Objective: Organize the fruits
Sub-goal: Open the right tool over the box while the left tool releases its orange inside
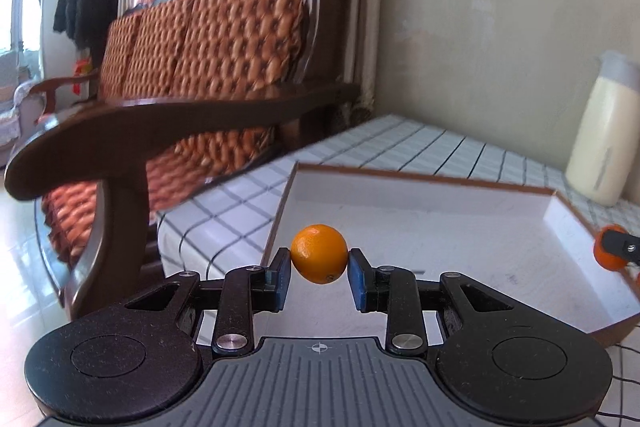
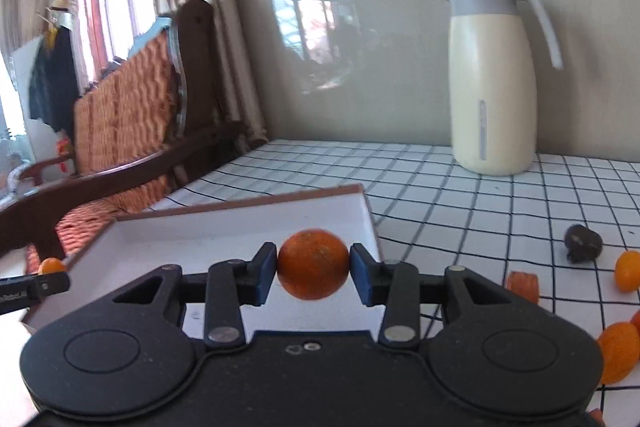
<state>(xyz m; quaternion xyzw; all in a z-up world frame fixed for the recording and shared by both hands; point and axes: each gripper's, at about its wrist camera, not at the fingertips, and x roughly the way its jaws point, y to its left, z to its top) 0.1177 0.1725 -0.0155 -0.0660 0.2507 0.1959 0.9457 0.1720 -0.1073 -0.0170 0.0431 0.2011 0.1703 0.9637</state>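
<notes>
Where the left orange (image 1: 319,253) is: off the surface, between the jaws of the left gripper (image 1: 319,259), over the near left part of the tray (image 1: 440,223).
Left jaws: clamped on that orange, a blue pad meeting each side of it.
Where the right orange (image 2: 313,263) is: raised between the jaws of the right gripper (image 2: 313,259), over the near right part of the same tray.
Right jaws: closed on the fruit, pads against both flanks.
Tray: shallow, white inside with a brown rim; its bare floor shows in both views.
Worktop (image 2: 440,195): covered by a white cloth with a black grid; the tray lies on it.
Loose fruit: to the right of the tray, on the cloth, a dark fruit (image 2: 583,242), two small orange fruits (image 2: 628,271) (image 2: 618,351) and a ridged orange-red piece (image 2: 522,285), each apart from the others.
Jug (image 2: 492,87): cream body, grey top, upright by the wall, well behind the tray.
Sofa (image 1: 200,47): dark wood with orange cushions, beside the worktop's left end.
</notes>
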